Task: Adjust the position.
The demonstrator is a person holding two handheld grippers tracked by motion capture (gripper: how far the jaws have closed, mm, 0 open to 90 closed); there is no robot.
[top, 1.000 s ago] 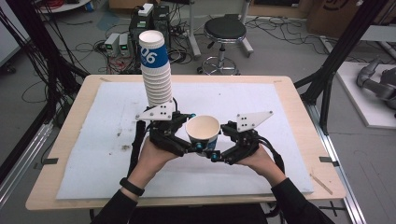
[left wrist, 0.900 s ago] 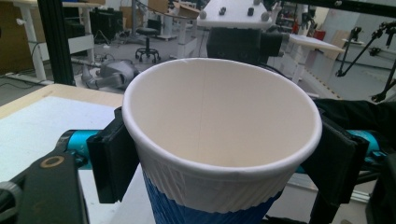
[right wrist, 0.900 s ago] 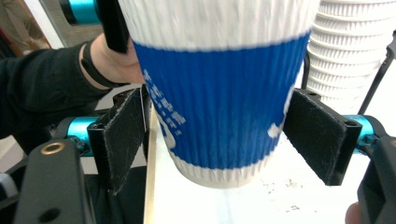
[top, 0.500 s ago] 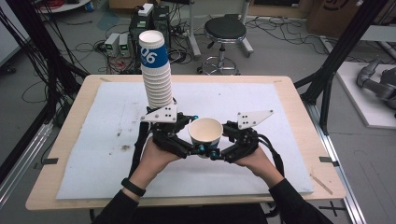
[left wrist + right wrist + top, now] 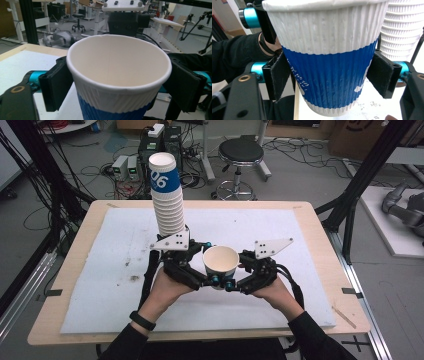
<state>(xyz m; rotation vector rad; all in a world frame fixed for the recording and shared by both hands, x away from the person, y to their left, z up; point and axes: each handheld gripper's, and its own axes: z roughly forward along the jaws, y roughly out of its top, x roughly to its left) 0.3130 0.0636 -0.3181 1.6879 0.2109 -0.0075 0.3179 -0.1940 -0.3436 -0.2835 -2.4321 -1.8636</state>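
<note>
Having just been opening, the left gripper (image 5: 200,262) is freeing the upright paper cup (image 5: 220,265) while the right gripper (image 5: 239,270), closing, is clasping it from the right.

High view above the table; gripper views close, facing across one cup (image 5: 220,262).

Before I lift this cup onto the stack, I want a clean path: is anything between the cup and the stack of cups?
Nothing visible: the cup sits between both grippers, and the stack stands just behind the left gripper, its top open.
</note>
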